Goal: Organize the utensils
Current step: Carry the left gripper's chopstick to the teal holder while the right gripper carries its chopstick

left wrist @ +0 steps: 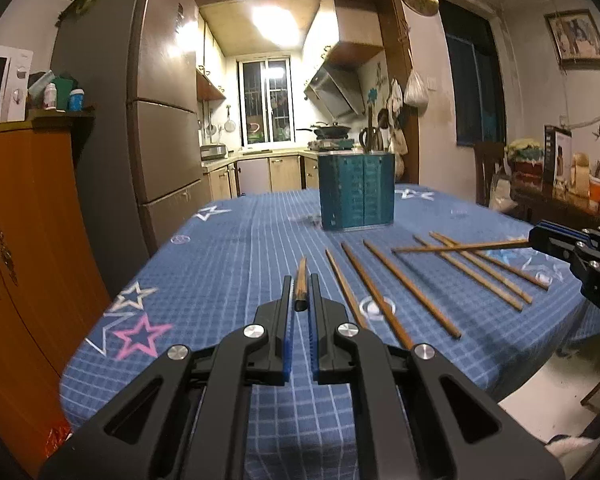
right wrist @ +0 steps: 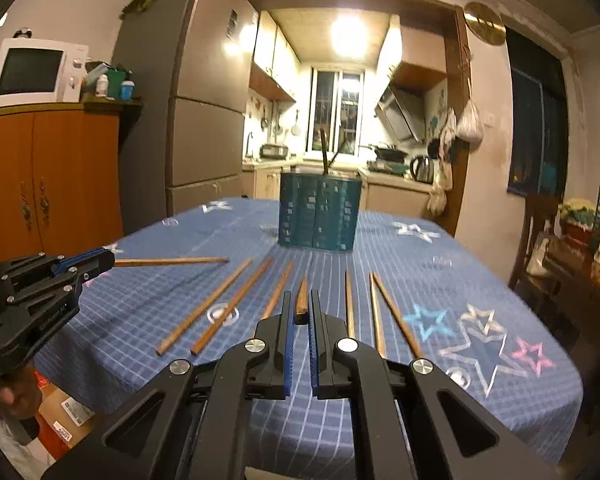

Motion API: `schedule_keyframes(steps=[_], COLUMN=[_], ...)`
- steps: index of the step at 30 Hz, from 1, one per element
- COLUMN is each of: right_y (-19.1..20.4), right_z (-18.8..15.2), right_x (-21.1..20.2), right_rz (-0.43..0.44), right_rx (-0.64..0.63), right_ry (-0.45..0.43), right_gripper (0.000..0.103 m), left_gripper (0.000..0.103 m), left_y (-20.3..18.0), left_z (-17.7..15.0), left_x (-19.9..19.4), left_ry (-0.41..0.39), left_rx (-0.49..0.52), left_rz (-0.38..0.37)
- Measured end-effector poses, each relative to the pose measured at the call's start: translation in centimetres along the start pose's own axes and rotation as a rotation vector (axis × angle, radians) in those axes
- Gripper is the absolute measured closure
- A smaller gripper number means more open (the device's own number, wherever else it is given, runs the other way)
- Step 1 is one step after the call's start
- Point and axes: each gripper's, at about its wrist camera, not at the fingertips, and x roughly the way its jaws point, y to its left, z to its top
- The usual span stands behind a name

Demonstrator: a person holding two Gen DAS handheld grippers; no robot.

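My left gripper (left wrist: 301,280) is shut on a wooden chopstick (left wrist: 301,290) that points forward above the blue tablecloth (left wrist: 228,256). It also shows at the left of the right wrist view (right wrist: 110,262), its chopstick (right wrist: 172,261) sticking out to the right. My right gripper (right wrist: 300,296) is shut on another chopstick (right wrist: 301,302); it shows at the right of the left wrist view (left wrist: 534,242), chopstick (left wrist: 460,247) pointing left. Several loose chopsticks (left wrist: 410,288) (right wrist: 204,306) lie on the cloth. A teal utensil holder (left wrist: 356,190) (right wrist: 319,216) stands upright at the far middle, with utensils in it.
The table's left edge drops toward an orange cabinet (left wrist: 24,220) and a tall fridge (left wrist: 148,100). A chair and a cluttered side table (left wrist: 560,184) stand to the right. A cardboard box (right wrist: 64,412) lies on the floor at the left.
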Motion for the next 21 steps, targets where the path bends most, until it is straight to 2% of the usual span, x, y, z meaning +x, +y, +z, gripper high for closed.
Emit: schedule_keyframes(steps=[4,11,21], right_y=[-0.3,-2.2,-3.8], right_z=[1.8,5.0,9.9], right_x=[-1.0,-1.2,0.5], right_rz=[0.022,0.064,0.127], right_rx=[-0.011,0.025,0.038], right_ry=[-0.036,-0.046,-0.014], right_gripper=[0.095,0.095,0.095], left_gripper=[0.098,0.098,0.098], left_y=[0.4,1.2,2.1], left_z=[1.8,5.6,9.8], left_x=[-0.6,-1.3,0.8], left_ry=[-0.013,-0.037,0.044], left_rx=[-0.025,-0.056,-0.097], left_rz=[-0.005,-0.024,-0.061])
